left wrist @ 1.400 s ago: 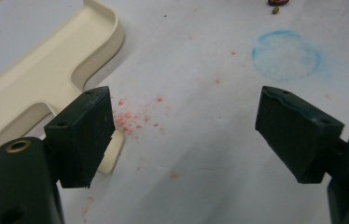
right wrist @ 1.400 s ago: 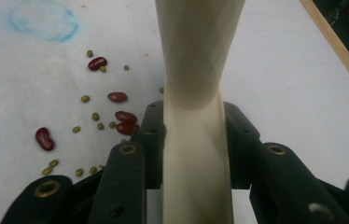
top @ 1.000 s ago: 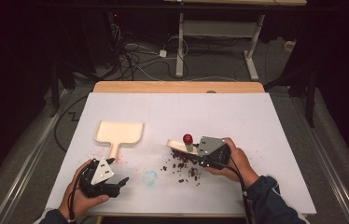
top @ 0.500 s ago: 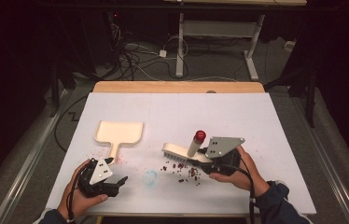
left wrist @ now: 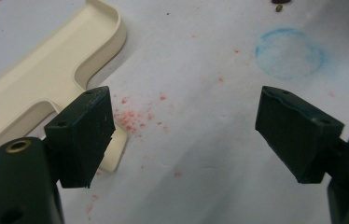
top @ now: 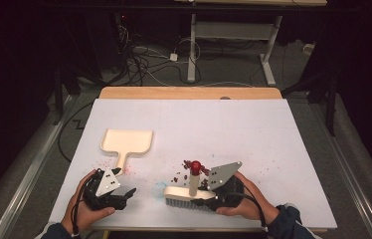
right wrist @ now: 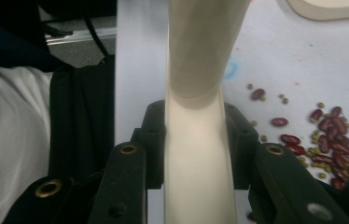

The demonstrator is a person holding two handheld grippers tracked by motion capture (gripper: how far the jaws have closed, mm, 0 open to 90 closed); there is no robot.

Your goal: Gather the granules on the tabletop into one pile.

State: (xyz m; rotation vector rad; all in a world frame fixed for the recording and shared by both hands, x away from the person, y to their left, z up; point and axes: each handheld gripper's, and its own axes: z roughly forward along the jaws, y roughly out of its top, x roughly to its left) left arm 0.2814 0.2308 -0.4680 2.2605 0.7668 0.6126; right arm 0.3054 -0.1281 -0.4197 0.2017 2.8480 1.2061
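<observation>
So right gripper (top: 209, 191), clamped on the brush (top: 186, 194), has swung it left past the beans (top: 186, 172); left gripper (top: 119, 191) idles open by the dustpan (top: 127, 142), sweep underway

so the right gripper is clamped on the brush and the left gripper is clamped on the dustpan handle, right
Not quite. The right gripper is clamped on the brush, but the left gripper holds nothing: the left gripper view shows its jaws open, with the dustpan handle beside one jaw.
</observation>
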